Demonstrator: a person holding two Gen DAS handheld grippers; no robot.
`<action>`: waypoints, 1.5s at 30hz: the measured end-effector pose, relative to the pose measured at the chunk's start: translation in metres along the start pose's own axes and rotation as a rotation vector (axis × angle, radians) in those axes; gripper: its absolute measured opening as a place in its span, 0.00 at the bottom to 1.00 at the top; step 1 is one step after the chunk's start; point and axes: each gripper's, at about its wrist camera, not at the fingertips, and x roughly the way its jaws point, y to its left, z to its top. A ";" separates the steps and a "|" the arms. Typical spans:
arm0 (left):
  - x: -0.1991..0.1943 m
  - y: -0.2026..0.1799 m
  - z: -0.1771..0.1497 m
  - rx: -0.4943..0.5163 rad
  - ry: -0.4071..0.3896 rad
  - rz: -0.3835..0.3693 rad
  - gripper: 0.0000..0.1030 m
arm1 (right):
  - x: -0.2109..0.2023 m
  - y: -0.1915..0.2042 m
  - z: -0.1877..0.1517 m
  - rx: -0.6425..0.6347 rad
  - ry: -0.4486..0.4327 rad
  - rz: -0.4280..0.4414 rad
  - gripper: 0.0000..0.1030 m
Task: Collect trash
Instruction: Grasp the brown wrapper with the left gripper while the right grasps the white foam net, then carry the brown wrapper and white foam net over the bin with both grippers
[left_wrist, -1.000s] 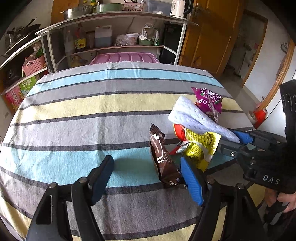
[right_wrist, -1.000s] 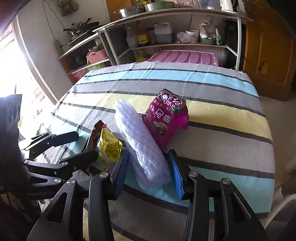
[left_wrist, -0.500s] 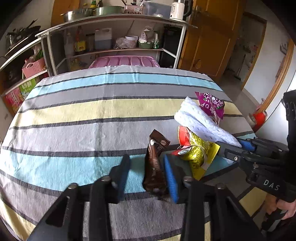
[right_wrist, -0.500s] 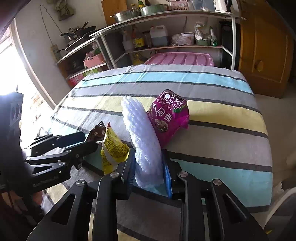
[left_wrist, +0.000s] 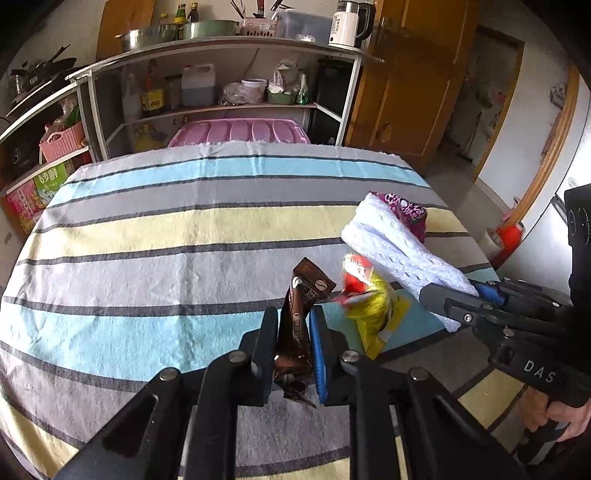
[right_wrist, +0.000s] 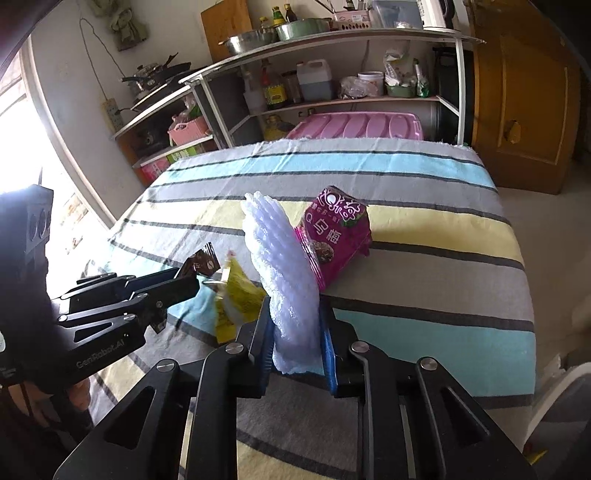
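My left gripper (left_wrist: 293, 325) is shut on a brown coffee sachet (left_wrist: 301, 306), held upright above the striped tablecloth (left_wrist: 166, 236). My right gripper (right_wrist: 297, 314) is shut on a white foam wrap (right_wrist: 280, 258), which stands up between the jaws. A yellow snack wrapper (left_wrist: 373, 310) sits between the two grippers, blurred; it also shows in the right wrist view (right_wrist: 236, 299). A magenta snack bag (right_wrist: 336, 236) lies on the cloth just behind the foam. The left gripper shows in the right wrist view (right_wrist: 184, 284), the right gripper in the left wrist view (left_wrist: 461, 295).
A metal shelf rack (left_wrist: 221, 92) with bottles, pots and jars stands behind the table. A pink plastic lid (left_wrist: 240, 133) lies at the table's far edge. A wooden door (left_wrist: 417, 74) is at the right. The table's right edge drops to the floor.
My left gripper closed on the brown sachet and lifted it. My right gripper closed on the white foam wrap and raised it upright. The yellow wrapper shifted.
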 end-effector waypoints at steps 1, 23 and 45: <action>-0.004 -0.001 0.000 0.004 -0.008 0.004 0.18 | -0.003 0.000 0.000 0.005 -0.008 0.003 0.22; -0.070 -0.080 -0.001 0.160 -0.131 -0.111 0.18 | -0.117 -0.028 -0.032 0.148 -0.189 -0.074 0.22; -0.059 -0.243 -0.022 0.408 -0.080 -0.357 0.18 | -0.224 -0.122 -0.129 0.414 -0.253 -0.387 0.22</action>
